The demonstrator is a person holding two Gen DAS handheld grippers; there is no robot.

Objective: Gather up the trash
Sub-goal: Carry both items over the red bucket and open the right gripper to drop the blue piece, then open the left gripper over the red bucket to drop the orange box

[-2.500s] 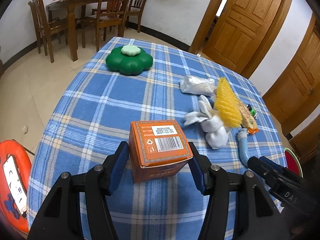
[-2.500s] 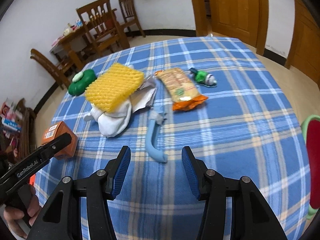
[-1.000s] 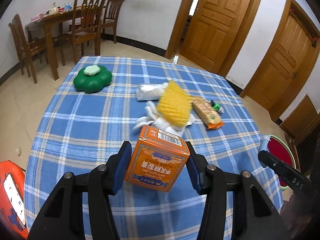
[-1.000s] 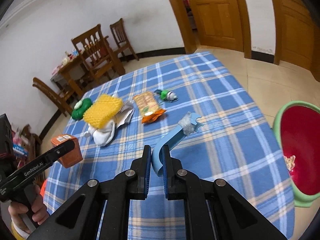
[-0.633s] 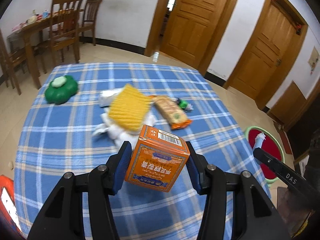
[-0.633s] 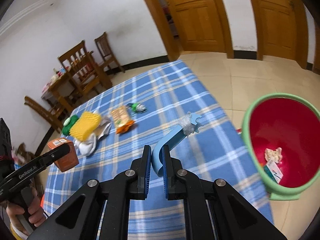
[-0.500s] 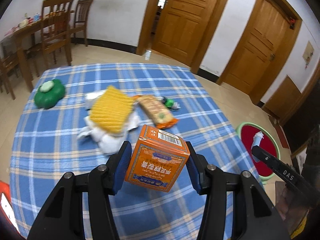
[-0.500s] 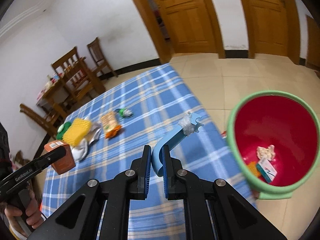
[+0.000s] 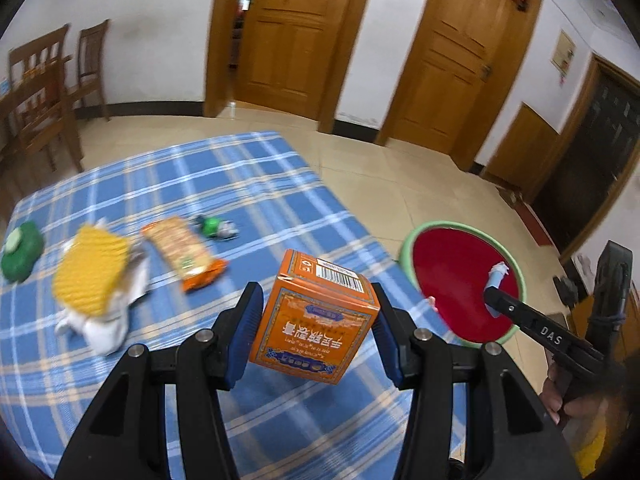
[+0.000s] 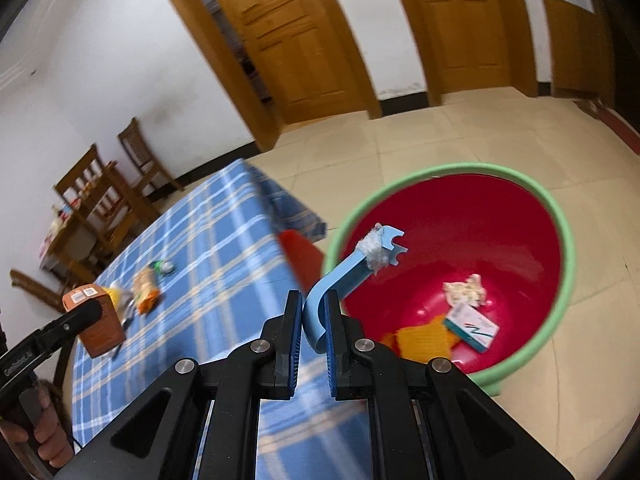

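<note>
The left hand-held gripper [image 9: 316, 330] holds an orange box [image 9: 316, 318] between its blue pads, above the edge of the worktop [image 9: 192, 184] with the blue checked cloth. The right hand-held gripper [image 10: 311, 330] is closed tight on a curved blue plastic piece [image 10: 352, 270], whose far end reaches over the red basin [image 10: 560, 220] with a green rim on the floor. In the basin lie a crumpled paper [image 10: 466, 290], a small white box [image 10: 472, 327] and something yellow [image 10: 424, 340]. On the worktop are a yellow foam net [image 9: 90, 270], a snack packet [image 9: 182, 250] and a green thing [image 9: 20, 250].
</note>
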